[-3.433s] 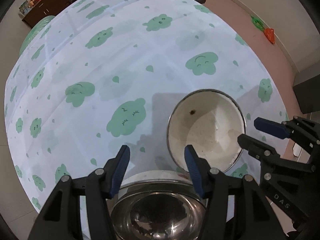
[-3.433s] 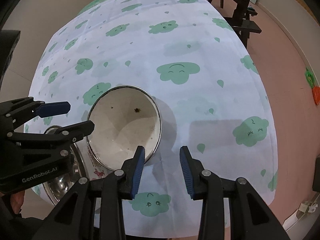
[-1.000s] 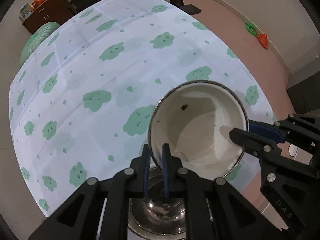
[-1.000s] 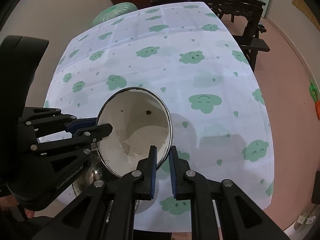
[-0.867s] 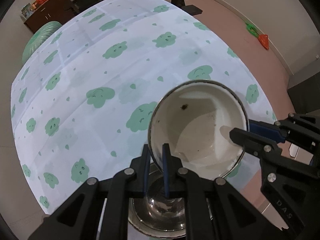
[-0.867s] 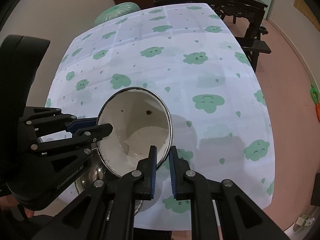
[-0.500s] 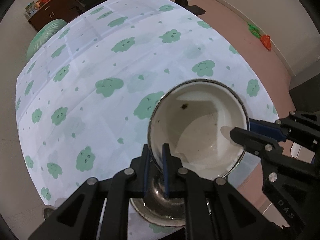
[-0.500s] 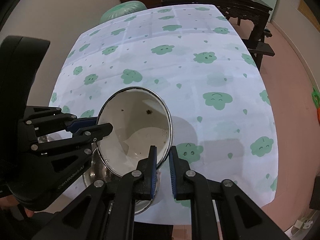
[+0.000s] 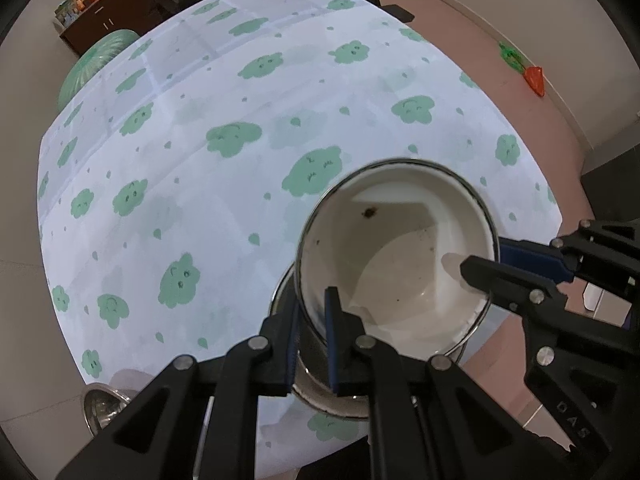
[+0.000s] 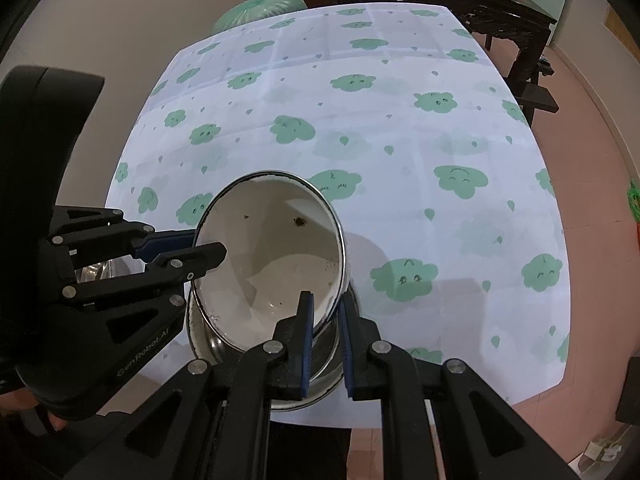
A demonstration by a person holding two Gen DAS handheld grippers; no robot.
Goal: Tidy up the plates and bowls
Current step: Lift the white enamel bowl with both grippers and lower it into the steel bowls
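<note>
A white enamel bowl (image 9: 396,252) (image 10: 272,264) with a dark rim and a few brown specks hangs tilted above the cloud-print tablecloth (image 9: 192,184) (image 10: 420,152). My left gripper (image 9: 314,312) (image 10: 200,246) is shut on its rim on one side. My right gripper (image 10: 325,308) (image 9: 490,258) is shut on the opposite side of the rim. Directly beneath the white bowl a steel bowl (image 9: 312,380) (image 10: 326,364) stands near the table's front edge, mostly hidden by it.
A second shiny steel bowl (image 9: 100,404) (image 10: 94,270) shows by the near left corner. A green bag (image 9: 100,60) (image 10: 260,8) lies beyond the far end, beside dark wooden furniture (image 10: 500,12). An orange toy (image 9: 534,78) lies on the reddish floor.
Both grippers went from open to shut on the white bowl's rim and lifted it. Over the last second they carried it toward the table's near edge, over the steel bowl.
</note>
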